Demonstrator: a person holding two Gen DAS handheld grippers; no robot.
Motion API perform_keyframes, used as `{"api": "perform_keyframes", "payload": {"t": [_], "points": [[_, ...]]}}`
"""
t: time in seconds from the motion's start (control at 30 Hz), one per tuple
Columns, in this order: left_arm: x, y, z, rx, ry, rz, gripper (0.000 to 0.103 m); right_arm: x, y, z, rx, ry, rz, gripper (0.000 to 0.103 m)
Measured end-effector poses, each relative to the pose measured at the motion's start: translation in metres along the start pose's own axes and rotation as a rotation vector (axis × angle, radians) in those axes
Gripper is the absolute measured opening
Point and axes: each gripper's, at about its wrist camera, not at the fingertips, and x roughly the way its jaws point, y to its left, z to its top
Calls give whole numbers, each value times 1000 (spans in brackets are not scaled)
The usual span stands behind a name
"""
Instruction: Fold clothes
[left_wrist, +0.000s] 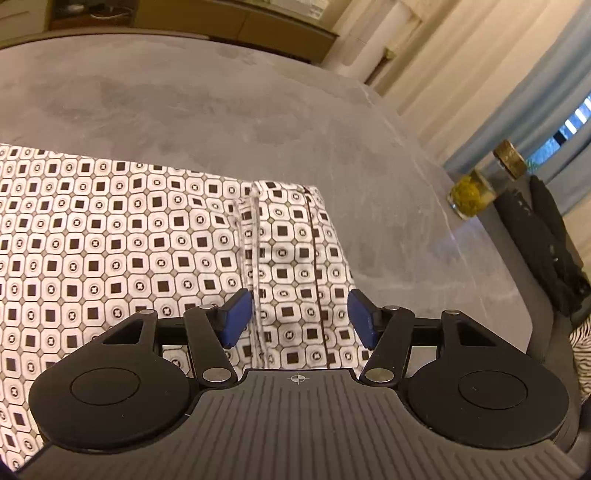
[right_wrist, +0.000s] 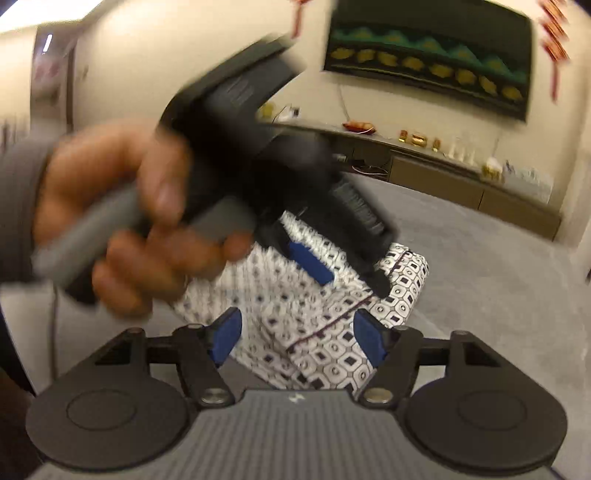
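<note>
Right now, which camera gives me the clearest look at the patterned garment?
The left wrist view: the patterned garment lies sharp and spread over the grey surface, folded edge visible. The right wrist view shows it blurred, partly hidden behind the hand holding the other tool.

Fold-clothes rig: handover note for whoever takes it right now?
Left gripper: open, nothing pinched, hanging over the folded end of the white garment with black square print.
Right gripper: open, empty, above the same garment, seen blurred.
The hand holding the left gripper fills the right wrist view.
Garment lies on the grey tabletop, laid flat, with one narrow panel folded over at its end, a dark seam line along it.
Glass jar with a gold lid stands near the table edge, clear of the cloth.
Done: at least one fold.
Left: remaining folds; how many I cannot tell.
</note>
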Motion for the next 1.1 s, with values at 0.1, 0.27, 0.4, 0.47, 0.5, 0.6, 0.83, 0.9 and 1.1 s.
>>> {"api": "perform_keyframes", "payload": {"t": [0.1,0.27,0.4,0.47,0.5,0.6,0.83,0.9,1.1], "points": [[-3,4,1,-29,-9,-10,48,7,8,-4,-57,56,-47,32],[-22,13,-6,-63,-28,-21,47,-3,-3,1,61,26,-38,9],[-31,15,-15,-97,-34,-35,52,-15,-20,6,206,-32,-19,8],[-28,15,-18,-116,-17,-56,54,-20,-25,5,255,-46,12,8],[-26,14,-19,-127,-9,-70,54,-22,-26,4,270,-50,25,8],[-17,14,-20,-163,-3,-137,35,-36,-28,-5,289,-64,64,7],[-47,7,-11,-93,-141,-39,0,-41,-38,-6,295,-91,173,24],[-65,15,-8,-64,-167,14,0,-42,-37,-5,300,-101,194,29],[-49,45,-20,-9,-72,193,0,-14,-31,4,296,4,174,29]]}}
